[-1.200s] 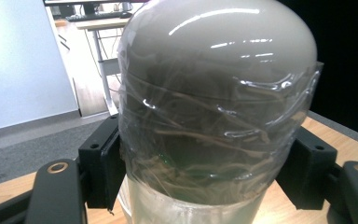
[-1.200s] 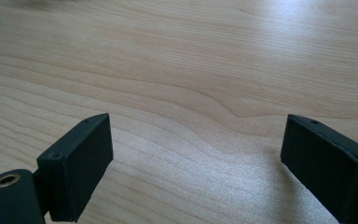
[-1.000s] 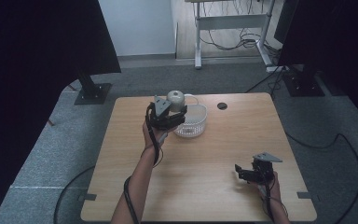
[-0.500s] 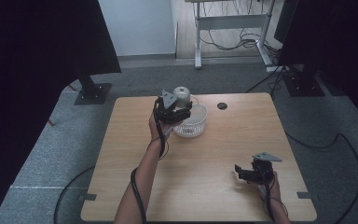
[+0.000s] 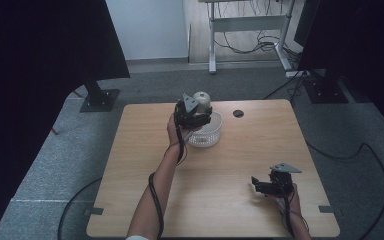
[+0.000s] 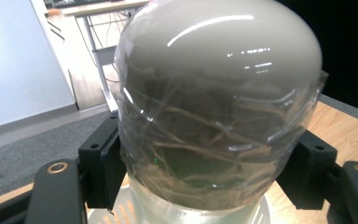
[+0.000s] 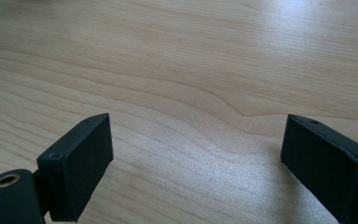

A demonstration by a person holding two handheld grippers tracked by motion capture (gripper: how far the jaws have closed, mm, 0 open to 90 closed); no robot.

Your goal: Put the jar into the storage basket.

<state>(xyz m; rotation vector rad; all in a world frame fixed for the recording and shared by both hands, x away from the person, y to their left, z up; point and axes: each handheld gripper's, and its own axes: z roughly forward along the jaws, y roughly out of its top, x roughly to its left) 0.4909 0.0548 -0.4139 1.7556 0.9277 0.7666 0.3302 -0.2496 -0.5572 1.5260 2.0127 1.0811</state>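
The grey dome-shaped object wrapped in clear plastic film (image 6: 219,107) is what I follow: it sits between the two black fingers (image 6: 103,161) of my left gripper (image 5: 194,111), which press it from both sides, and it hangs just above the white perforated plastic basket (image 5: 207,134) at the far middle of the wooden counter (image 5: 130,165). I judge I hold it by its lower half so the round top stays free and the object can go straight down into the basket, or come up from it; which one I cannot tell. My right gripper (image 5: 272,184) rests low near the counter's front right part, its fingers (image 7: 77,163) wide apart with nothing between them, probably waiting out of the way. Compared with a second ago, the left gripper has moved right with the object, closer over the basket, while the right one stayed in place.
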